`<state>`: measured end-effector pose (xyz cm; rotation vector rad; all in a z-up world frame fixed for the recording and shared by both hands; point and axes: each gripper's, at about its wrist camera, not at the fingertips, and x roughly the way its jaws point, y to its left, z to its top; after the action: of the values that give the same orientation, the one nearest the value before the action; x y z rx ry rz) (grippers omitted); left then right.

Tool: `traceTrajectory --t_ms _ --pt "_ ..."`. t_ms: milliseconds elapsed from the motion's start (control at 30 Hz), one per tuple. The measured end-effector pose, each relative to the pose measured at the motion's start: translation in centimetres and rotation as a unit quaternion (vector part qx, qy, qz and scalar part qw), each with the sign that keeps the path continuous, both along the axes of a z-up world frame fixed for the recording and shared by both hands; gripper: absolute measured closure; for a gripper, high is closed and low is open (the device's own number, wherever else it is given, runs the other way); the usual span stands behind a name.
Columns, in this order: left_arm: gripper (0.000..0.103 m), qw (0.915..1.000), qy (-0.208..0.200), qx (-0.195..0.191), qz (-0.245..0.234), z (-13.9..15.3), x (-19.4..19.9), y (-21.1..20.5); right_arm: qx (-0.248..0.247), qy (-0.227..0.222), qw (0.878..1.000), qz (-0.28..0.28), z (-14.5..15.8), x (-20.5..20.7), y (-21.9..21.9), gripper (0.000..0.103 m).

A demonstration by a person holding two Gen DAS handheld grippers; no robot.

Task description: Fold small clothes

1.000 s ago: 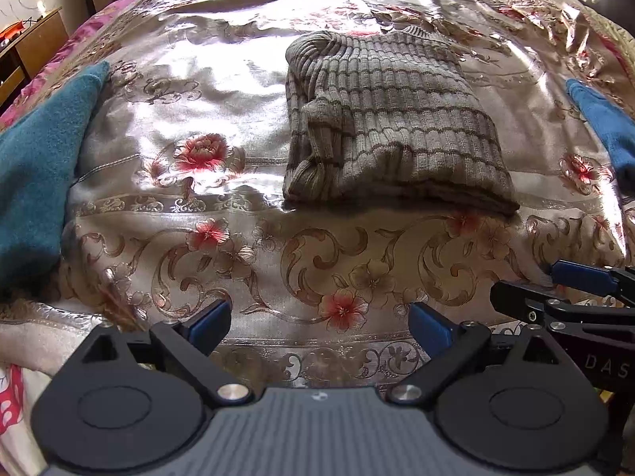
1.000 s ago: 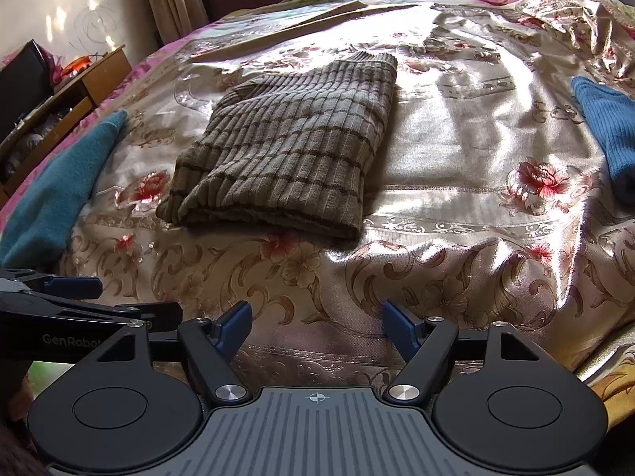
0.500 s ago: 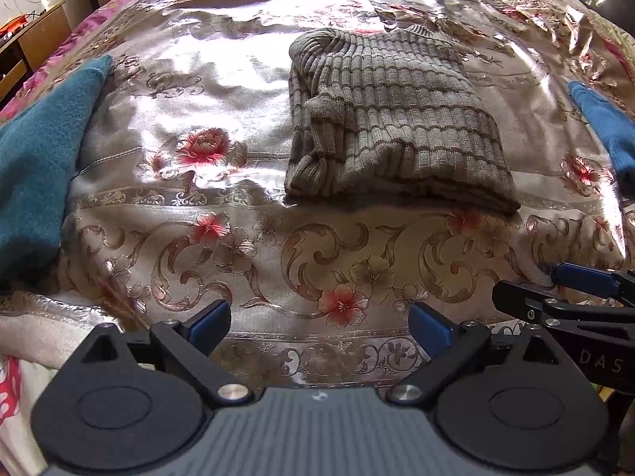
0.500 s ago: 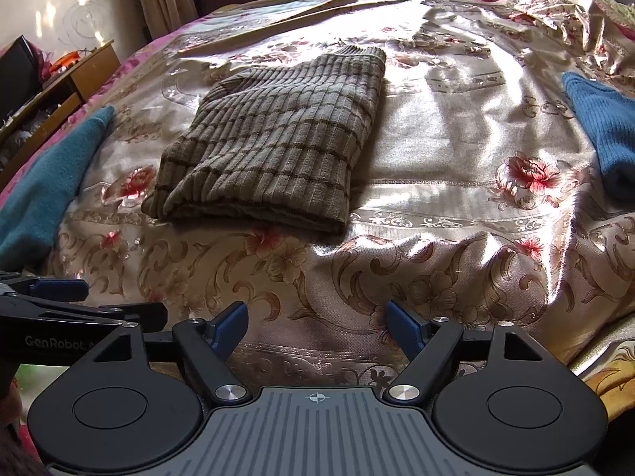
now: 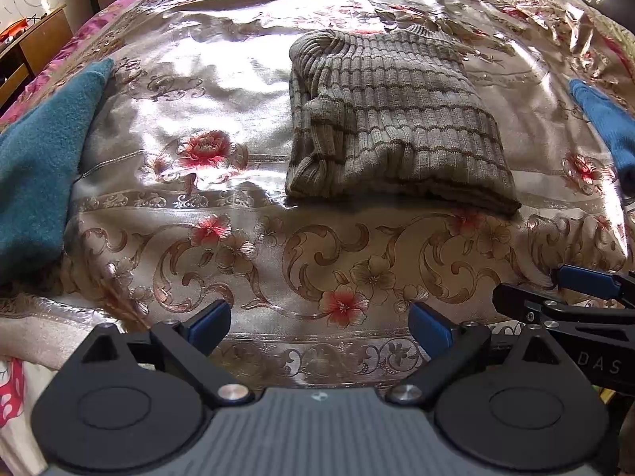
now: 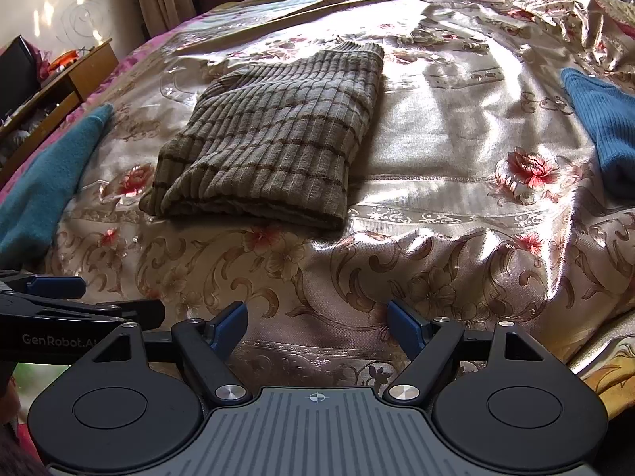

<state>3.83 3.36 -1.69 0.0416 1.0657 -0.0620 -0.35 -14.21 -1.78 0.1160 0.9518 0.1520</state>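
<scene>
Left gripper [image 5: 319,323] and right gripper [image 6: 317,325]: both spread wide, nothing held, side by side over the bed's near edge. Folded brown striped sweater [image 6: 274,139] lies mid-bedspread [image 6: 436,166], well apart from both. Teal cloth [image 5: 39,158] at the left edge, blue cloth [image 6: 603,123] at the right edge.
</scene>
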Motion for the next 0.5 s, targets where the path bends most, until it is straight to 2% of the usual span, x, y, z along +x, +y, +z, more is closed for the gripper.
traceTrajectory --t_ms 500 --pt "0.003 1.0 0.006 -0.003 0.002 -0.07 -0.02 0.08 0.0 0.0 1.0 0.0 0.02 0.01 0.01 0.024"
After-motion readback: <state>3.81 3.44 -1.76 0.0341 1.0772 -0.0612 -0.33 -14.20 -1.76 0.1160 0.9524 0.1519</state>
